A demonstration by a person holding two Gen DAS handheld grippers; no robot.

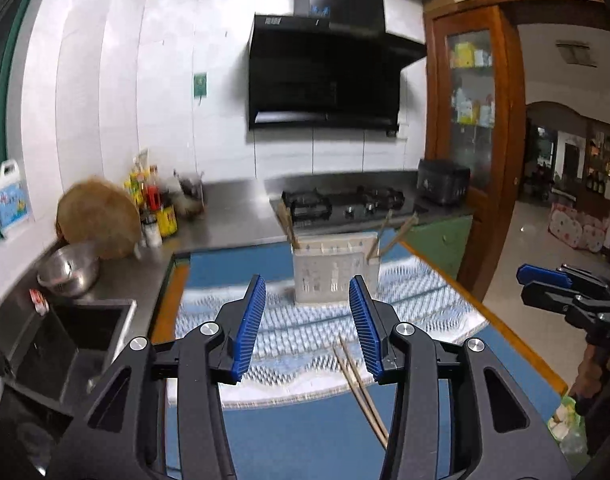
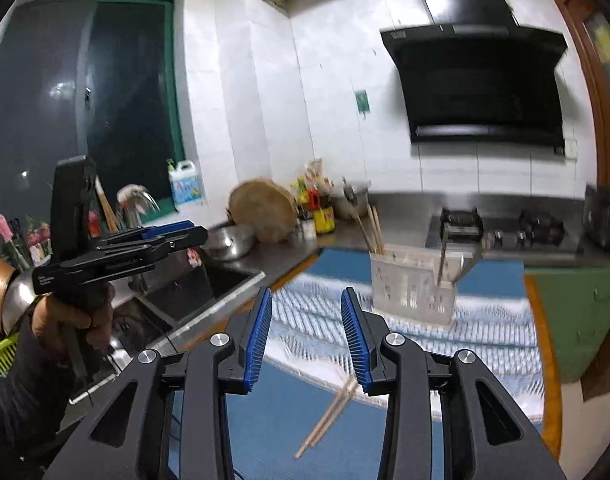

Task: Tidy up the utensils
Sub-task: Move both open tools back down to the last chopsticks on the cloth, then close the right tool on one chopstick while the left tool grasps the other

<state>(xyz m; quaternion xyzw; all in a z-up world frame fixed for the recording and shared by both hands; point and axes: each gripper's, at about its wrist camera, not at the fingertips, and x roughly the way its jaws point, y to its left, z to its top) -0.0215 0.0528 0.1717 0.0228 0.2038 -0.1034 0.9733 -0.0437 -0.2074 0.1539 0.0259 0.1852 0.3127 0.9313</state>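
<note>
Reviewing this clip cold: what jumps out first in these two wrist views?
The blue-padded left gripper and right gripper fill the foreground, both open with nothing between the pads. A loose pair of chopsticks lies across the front edge of the patterned mat onto the blue tabletop. Behind, on the mat, stands a pale utensil holder with more chopsticks leaning out, and a black range hood hangs on the white tiled wall.

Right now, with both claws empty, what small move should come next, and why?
Probably lower the left claw onto the chopsticks lying on the mat. Its jaws stand open with nothing between them, that pair lies loose, and others already stand in the holder.
</note>
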